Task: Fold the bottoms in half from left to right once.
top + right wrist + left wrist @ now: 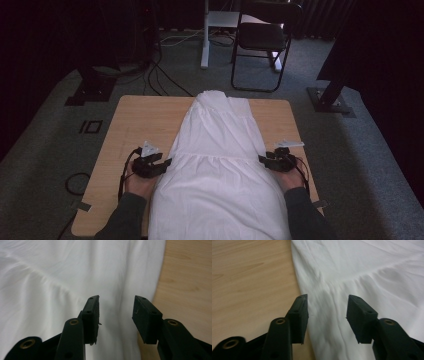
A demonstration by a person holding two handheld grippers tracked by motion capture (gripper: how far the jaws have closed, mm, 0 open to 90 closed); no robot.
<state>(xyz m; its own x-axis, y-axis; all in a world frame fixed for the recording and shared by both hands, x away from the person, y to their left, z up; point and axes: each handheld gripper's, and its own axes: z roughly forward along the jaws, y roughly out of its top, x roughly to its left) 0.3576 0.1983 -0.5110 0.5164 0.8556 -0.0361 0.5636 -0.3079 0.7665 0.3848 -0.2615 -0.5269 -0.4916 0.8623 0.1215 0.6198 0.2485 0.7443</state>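
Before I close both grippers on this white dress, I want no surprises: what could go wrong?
The left gripper straddles the white dress edge, so it may pinch only a thin fold that slips out. The right gripper sits similarly at the opposite edge. The hem hangs over the table edge, so uneven lifting could drag it off.

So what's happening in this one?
A person sits at a wooden table with a white dress spread lengthwise along it, hem end nearest them. The left gripper is at the dress's left edge and the right gripper at its right edge, level with the gathered seam. Both sets of jaws stand open over the fabric's edge; nothing is pinched yet.
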